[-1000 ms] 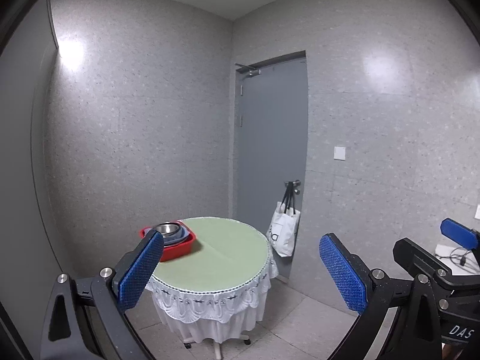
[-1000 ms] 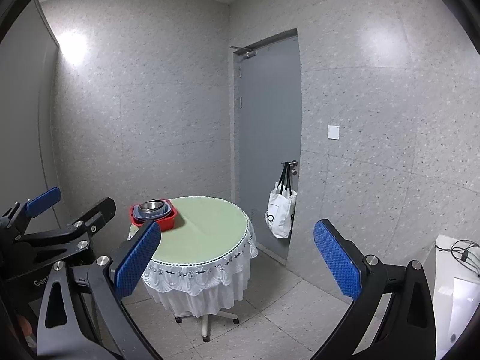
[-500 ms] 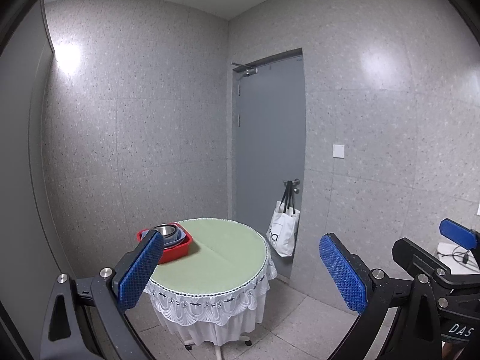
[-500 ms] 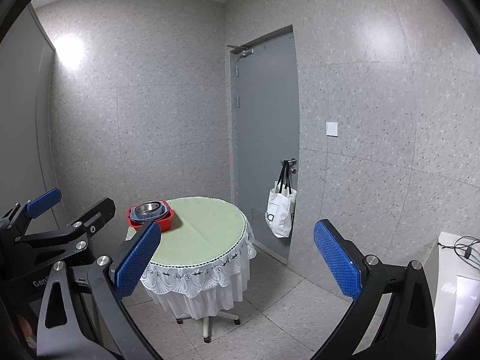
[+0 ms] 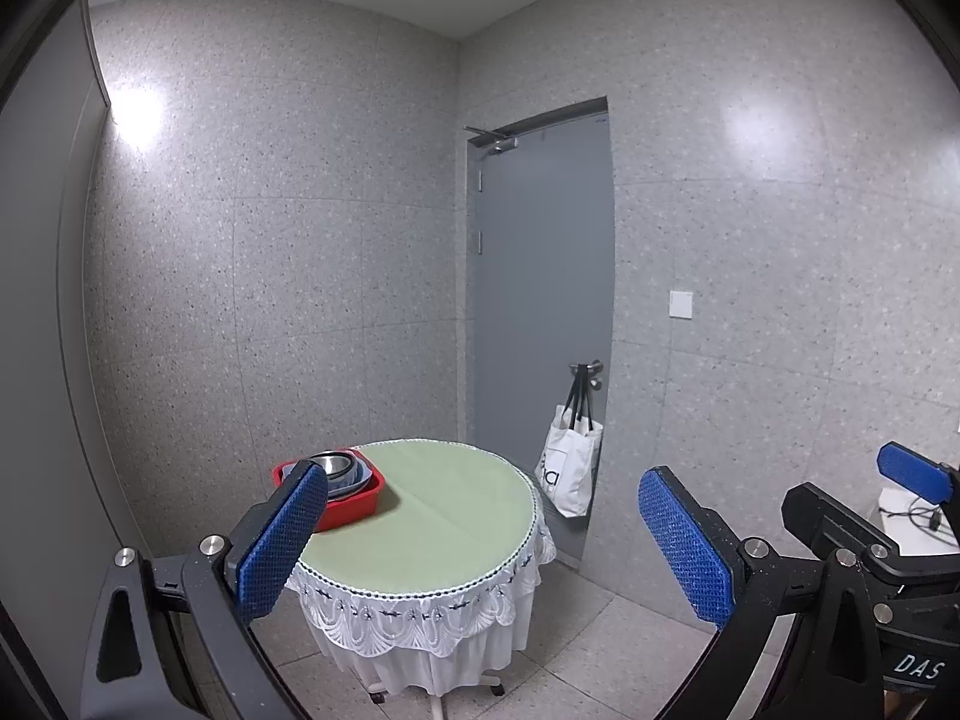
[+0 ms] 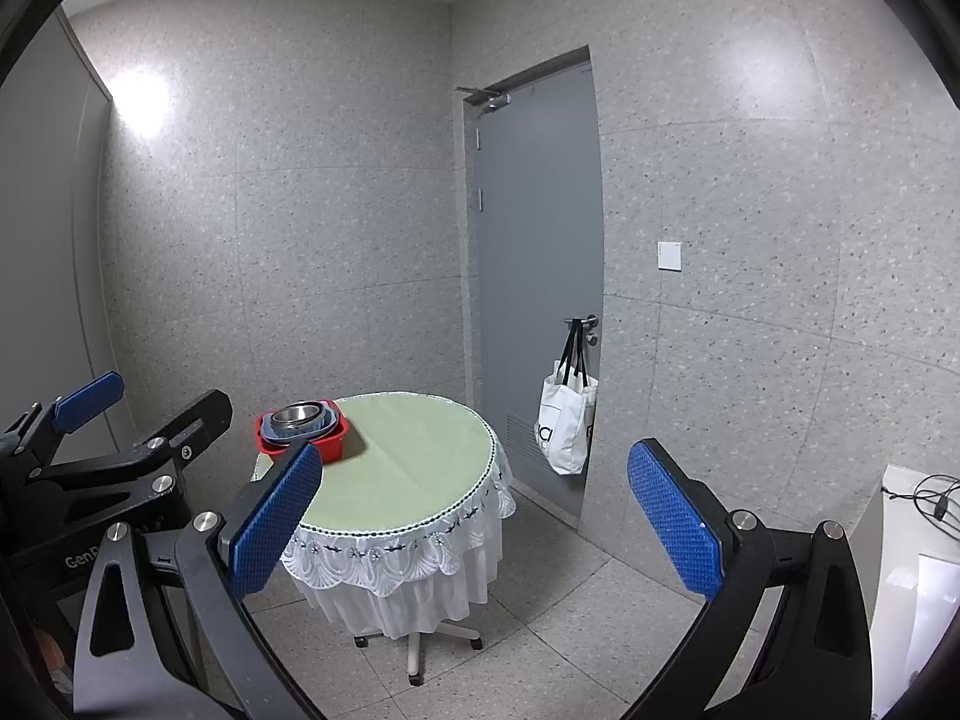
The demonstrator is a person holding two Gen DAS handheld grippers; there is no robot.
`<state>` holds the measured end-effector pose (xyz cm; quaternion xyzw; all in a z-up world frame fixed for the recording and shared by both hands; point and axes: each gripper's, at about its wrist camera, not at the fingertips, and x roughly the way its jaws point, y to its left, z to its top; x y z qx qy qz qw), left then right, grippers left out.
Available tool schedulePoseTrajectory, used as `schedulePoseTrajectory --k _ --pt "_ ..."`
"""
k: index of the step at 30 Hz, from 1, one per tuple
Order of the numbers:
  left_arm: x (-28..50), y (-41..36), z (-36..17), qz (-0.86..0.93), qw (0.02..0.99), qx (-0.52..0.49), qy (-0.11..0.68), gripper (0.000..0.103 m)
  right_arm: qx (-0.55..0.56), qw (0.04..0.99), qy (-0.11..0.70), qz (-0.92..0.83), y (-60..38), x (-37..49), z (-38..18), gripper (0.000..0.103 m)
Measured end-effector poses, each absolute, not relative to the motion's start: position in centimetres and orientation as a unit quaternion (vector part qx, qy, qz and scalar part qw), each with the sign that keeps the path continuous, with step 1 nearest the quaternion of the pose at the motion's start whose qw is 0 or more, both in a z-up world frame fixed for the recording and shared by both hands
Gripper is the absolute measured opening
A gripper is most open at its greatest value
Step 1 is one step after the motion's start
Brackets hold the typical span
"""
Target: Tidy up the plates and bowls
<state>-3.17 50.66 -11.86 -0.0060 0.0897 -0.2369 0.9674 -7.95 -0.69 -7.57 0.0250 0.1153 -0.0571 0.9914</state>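
Both held up well away from the round tabletop (image 5: 456,516), facing a grey room corner. Left gripper (image 5: 483,546) empty, blue-padded fingers (image 5: 282,543) spread wide across the bottom of the left wrist frame; right gripper (image 6: 474,519) likewise empty and spread wide, one pad (image 6: 675,525) at lower right of its frame. Red tub (image 5: 351,507) seated on the left edge of the green-clothed tabletop, lower left of centre, partly hidden behind the left finger in the left wrist view. Inside it, stacked bluish dishes (image 6: 327,423) topped by a metal bowl (image 6: 295,414). White tote bag (image 6: 564,429) hanging from the handle of the grey door (image 6: 534,228), right of centre.
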Motion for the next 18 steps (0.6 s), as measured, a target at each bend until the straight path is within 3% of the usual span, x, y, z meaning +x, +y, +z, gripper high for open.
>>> schedulePoseTrajectory --k 18 --pt "-1.9 49.2 -12.9 -0.231 0.969 -0.004 0.085 0.103 0.029 0.991 0.117 -0.05 -1.1 -7.1 -7.6 0.103"
